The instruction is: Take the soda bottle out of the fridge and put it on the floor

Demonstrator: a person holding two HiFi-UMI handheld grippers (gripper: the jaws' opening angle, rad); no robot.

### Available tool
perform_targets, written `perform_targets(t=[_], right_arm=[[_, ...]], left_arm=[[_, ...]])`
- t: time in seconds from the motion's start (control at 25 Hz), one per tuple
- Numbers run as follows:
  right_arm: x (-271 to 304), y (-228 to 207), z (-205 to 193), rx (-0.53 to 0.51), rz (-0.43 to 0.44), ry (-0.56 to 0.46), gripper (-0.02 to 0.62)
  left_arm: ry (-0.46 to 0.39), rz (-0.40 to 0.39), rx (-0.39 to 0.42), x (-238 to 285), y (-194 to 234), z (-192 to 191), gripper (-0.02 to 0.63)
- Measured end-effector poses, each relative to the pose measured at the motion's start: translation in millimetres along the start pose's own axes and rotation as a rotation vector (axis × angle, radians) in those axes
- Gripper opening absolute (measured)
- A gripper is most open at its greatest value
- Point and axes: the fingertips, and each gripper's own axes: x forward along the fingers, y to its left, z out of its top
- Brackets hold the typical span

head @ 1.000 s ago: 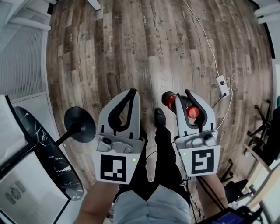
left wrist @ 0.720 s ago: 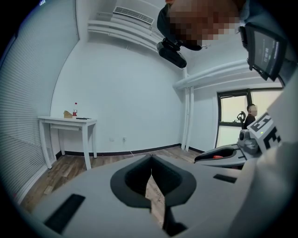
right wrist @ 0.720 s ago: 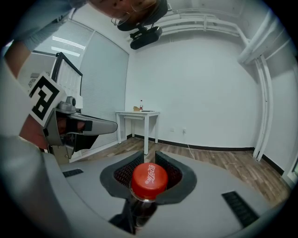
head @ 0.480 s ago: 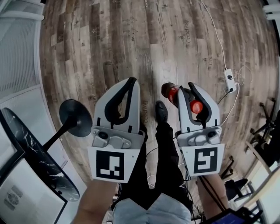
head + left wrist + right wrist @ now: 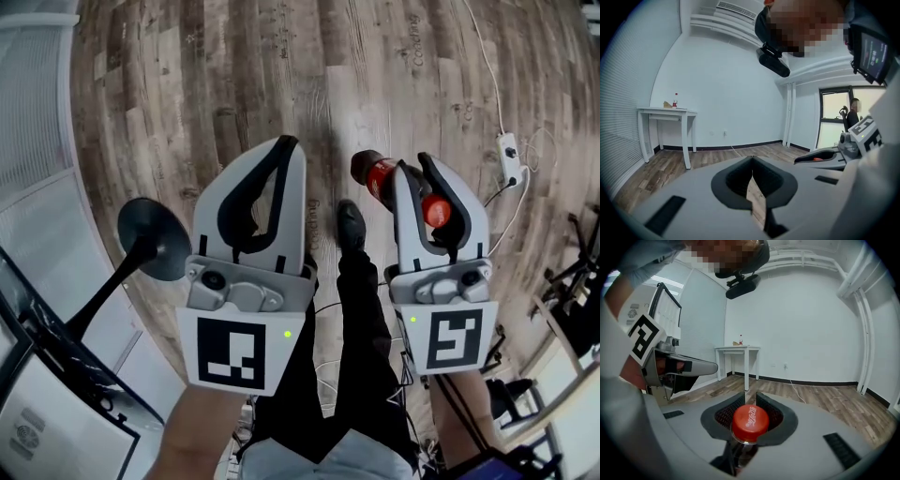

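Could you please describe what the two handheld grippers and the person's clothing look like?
Both the left gripper and the right gripper are light grey tapering shells with black padded jaw linings. Each carries a cube with a black-and-white square marker and a small green light. The person wears dark trousers and a dark shoe.

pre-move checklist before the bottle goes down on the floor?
1. Right tool clamped on soda bottle neck: ok.
2. Red cap on: ok.
3. Left tool shut, empty: ok.
4. Wood floor ahead of the bottle bare: ok.
5. Shoe clearance from the bottle base: cannot tell.
6. Power strip off to the right, away from the bottle: ok.
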Motion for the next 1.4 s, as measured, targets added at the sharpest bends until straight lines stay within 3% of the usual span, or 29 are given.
perform_targets(t=[1.4], right_arm=[[37.7, 10.2, -194.5, 0.030, 0.020, 0.114, 0.086]], left_arm=[[0.062, -0.023, 0.005, 40.5, 3.4, -184.7, 0.017]])
